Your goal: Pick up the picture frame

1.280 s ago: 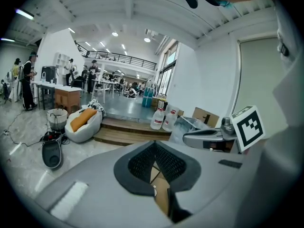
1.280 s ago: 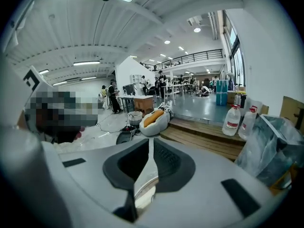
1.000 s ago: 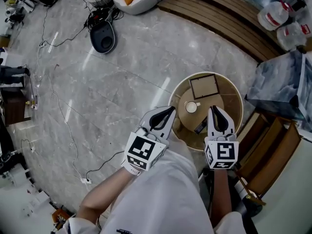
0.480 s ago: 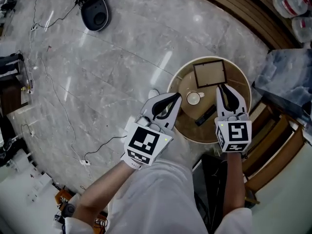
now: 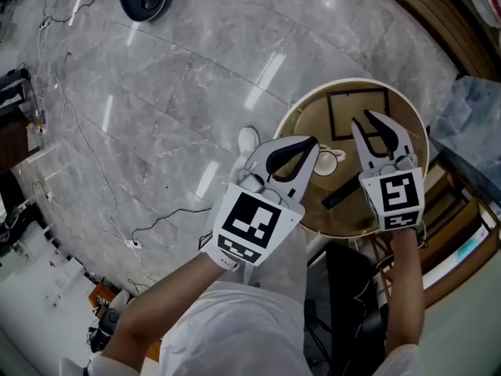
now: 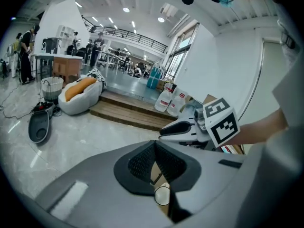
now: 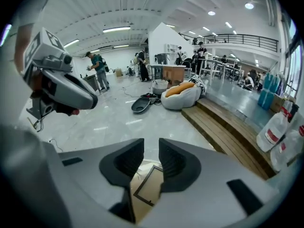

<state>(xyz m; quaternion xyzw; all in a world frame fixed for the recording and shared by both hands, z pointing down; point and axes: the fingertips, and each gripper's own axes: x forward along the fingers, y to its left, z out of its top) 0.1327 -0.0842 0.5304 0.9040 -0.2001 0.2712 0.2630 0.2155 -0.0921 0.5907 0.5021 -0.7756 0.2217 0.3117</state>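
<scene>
The picture frame (image 5: 358, 113) is a thin dark rectangle lying flat at the far side of a round wooden table (image 5: 407, 128). My right gripper (image 5: 362, 119) hovers over the frame's near edge, jaws a little apart and nothing between them. In the right gripper view the frame (image 7: 148, 186) shows below the gap of the right gripper (image 7: 151, 141). My left gripper (image 5: 311, 141) is shut and empty at the table's left rim, beside a white cup (image 5: 325, 163). That cup (image 6: 162, 195) shows under the left gripper (image 6: 153, 142).
A dark flat bar (image 5: 340, 195) lies on the table near the cup. A white shoe (image 5: 249, 139) and cables (image 5: 156, 218) are on the marble floor to the left. Wooden steps (image 5: 423, 14) run behind, and wooden furniture (image 5: 462, 233) stands at the right.
Both grippers moved forward over the table. The right one went from near the cup to the frame's near edge, and its jaws now stand apart. The left stayed shut.
</scene>
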